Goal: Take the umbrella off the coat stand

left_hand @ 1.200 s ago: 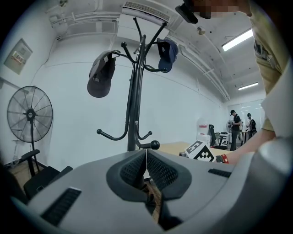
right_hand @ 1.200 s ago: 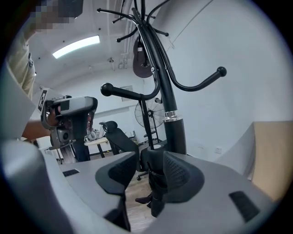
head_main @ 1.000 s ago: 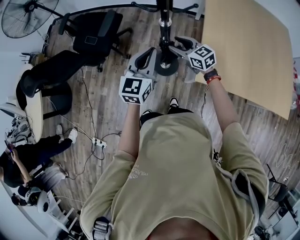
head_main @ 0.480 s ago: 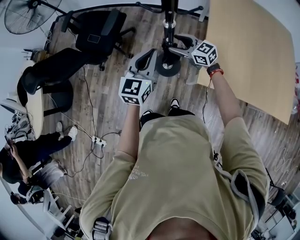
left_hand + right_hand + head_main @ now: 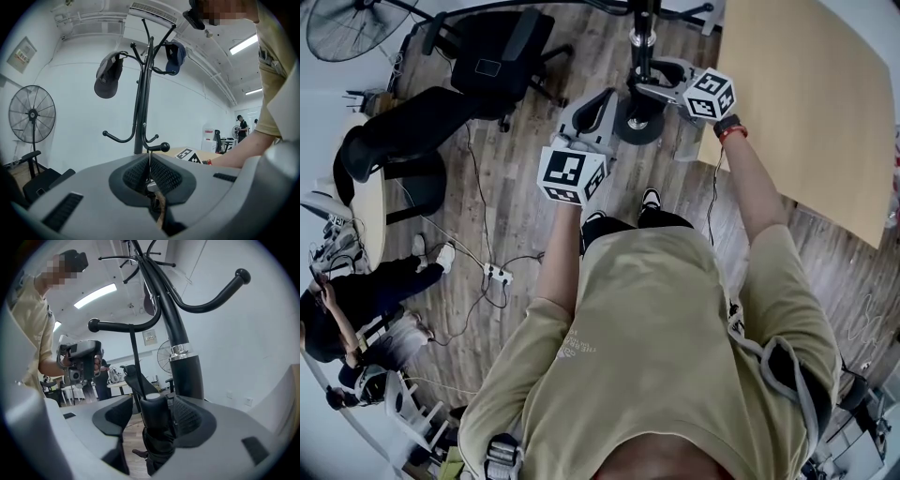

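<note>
Your right gripper [image 5: 152, 404], jaws just opening, stood spread around the hanging umbrella [image 5: 155, 423], which touched its right-hand jaw; the umbrella's lower end was hidden. Your left gripper [image 5: 150, 161] was pressed together.

Both forearms stretched fwd, L hand-held gripper [image 5: 150, 164] approx level, jaws shut, R hand-held gripper [image 5: 153, 405] further out, jaws wide, just opened then eased in slightly, umbrella [image 5: 157, 430] btwn them, unclamped

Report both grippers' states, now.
Left gripper: closed, nothing held.
Right gripper: open; jaws just opened wide, then eased in slightly. The folded umbrella hangs between them, not clamped.
</note>
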The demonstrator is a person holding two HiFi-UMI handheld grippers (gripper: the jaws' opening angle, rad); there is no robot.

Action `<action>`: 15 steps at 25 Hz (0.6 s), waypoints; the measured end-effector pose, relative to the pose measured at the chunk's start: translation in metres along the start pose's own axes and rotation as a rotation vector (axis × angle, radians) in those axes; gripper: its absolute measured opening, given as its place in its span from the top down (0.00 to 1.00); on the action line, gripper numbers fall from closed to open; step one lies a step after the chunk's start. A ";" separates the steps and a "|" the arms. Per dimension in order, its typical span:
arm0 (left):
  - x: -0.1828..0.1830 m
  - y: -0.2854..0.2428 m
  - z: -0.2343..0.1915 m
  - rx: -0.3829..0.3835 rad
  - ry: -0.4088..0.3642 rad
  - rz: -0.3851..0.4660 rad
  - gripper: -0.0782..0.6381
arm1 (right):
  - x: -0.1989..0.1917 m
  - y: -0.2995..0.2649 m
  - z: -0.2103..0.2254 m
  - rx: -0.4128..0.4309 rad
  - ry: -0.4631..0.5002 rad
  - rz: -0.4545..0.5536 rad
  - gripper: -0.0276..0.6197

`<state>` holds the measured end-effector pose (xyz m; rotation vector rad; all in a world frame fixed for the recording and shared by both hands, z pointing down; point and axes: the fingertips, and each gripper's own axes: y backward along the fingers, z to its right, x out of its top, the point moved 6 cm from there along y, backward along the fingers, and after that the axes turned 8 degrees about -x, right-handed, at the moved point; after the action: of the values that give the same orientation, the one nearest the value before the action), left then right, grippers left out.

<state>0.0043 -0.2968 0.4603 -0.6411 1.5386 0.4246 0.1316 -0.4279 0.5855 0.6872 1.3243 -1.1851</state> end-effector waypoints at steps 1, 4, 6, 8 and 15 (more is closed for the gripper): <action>0.000 0.000 0.001 -0.001 -0.001 0.001 0.86 | 0.000 0.000 -0.001 0.004 -0.004 0.003 0.54; 0.001 0.002 -0.001 -0.001 0.001 0.001 0.86 | 0.001 -0.003 -0.003 0.004 -0.003 -0.002 0.58; 0.002 0.001 -0.004 0.000 0.005 0.001 0.86 | 0.002 -0.004 -0.002 -0.005 0.004 -0.011 0.65; 0.003 0.001 -0.004 0.000 0.006 0.000 0.86 | 0.005 -0.003 0.001 -0.019 0.003 -0.013 0.66; 0.001 0.007 -0.003 -0.003 0.013 0.005 0.86 | 0.009 0.010 -0.004 -0.079 -0.025 0.009 0.66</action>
<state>-0.0024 -0.2930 0.4585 -0.6444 1.5523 0.4273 0.1379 -0.4235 0.5739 0.6191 1.3381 -1.1246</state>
